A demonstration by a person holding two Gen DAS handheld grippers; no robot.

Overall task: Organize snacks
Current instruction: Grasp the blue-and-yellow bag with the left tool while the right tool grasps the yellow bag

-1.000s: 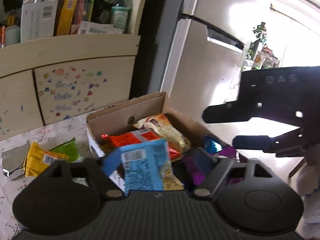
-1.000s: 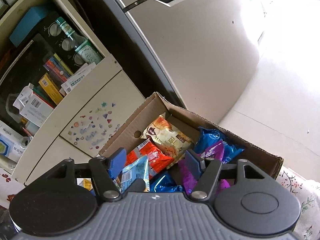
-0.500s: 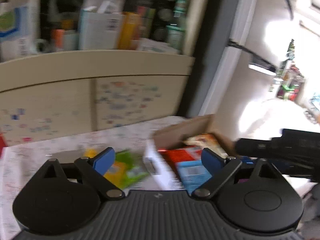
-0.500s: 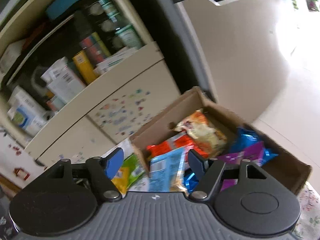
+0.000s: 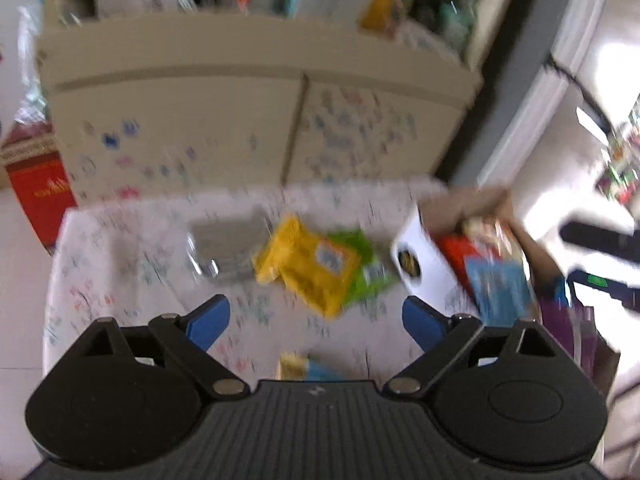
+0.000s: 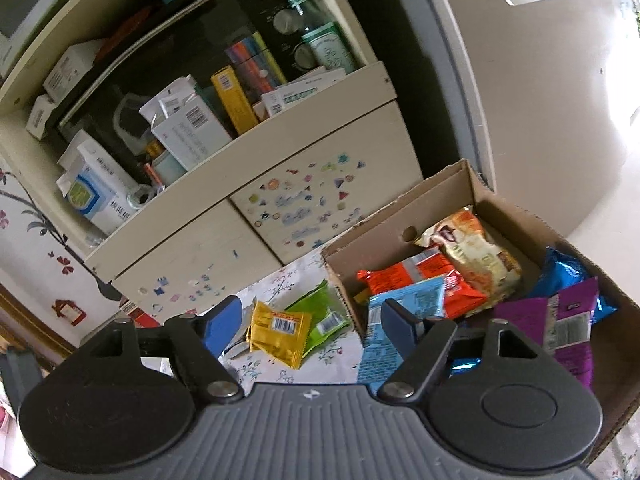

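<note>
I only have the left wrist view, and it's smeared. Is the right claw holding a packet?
Observer: No. The right claw is open, with nothing between its fingers.
Reviewer: What's at the box's far end?
Observer: In the cardboard box, a beige packet lies by the far corner, overlapping an orange-red packet.
Reviewer: And the purple smear?
Observer: A purple packet, barcode up, lies partly over a shiny blue packet.
</note>
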